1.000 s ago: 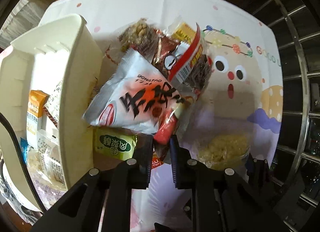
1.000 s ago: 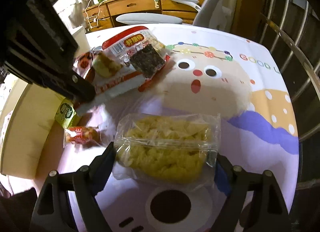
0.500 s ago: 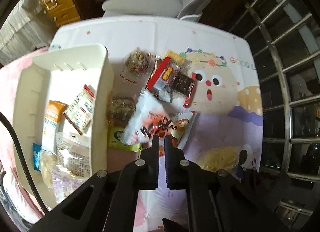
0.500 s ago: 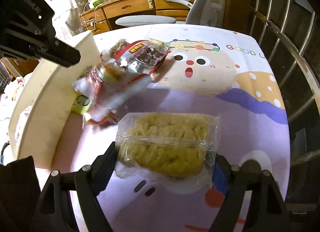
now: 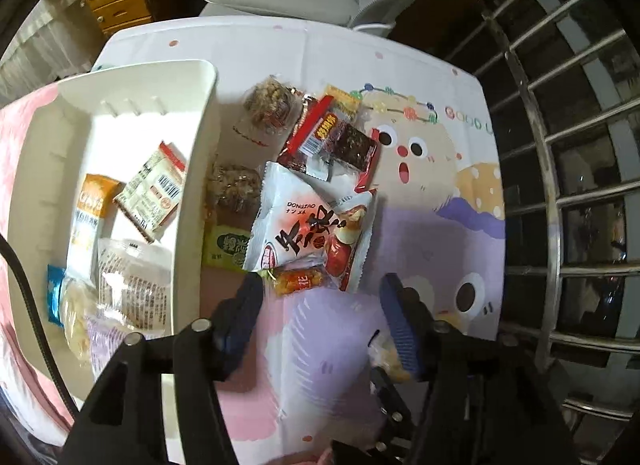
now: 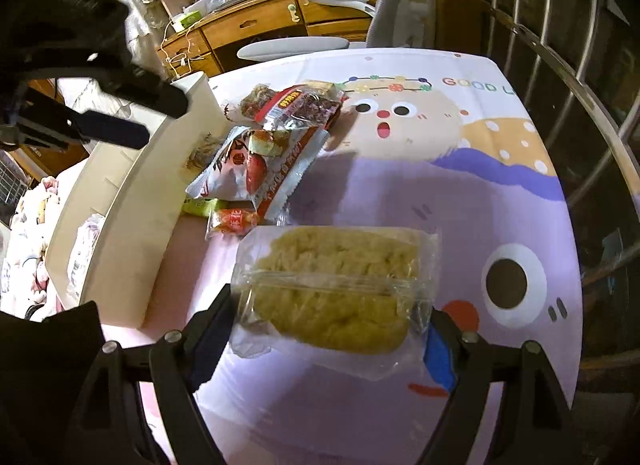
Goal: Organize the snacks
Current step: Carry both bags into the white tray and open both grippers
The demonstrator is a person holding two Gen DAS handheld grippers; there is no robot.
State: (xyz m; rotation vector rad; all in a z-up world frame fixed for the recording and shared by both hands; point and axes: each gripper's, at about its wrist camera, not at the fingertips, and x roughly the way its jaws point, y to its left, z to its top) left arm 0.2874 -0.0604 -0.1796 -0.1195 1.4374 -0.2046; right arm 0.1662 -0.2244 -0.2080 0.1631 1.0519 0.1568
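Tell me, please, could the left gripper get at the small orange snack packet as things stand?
Probably yes. The left gripper is empty, its jaws have just been opening, and the orange packet lies just ahead, its near side bare. The white bag overlaps its far edge.

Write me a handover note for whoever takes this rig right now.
Left gripper: jaws have just been opening, nothing between them.
Right gripper: shut on the clear pack of yellow snack, held off the table.
Cream bin: several packets already inside.
Left to do: the pile beside the bin, including the white red-lettered bag, orange candy and green packet, plus the held pack.
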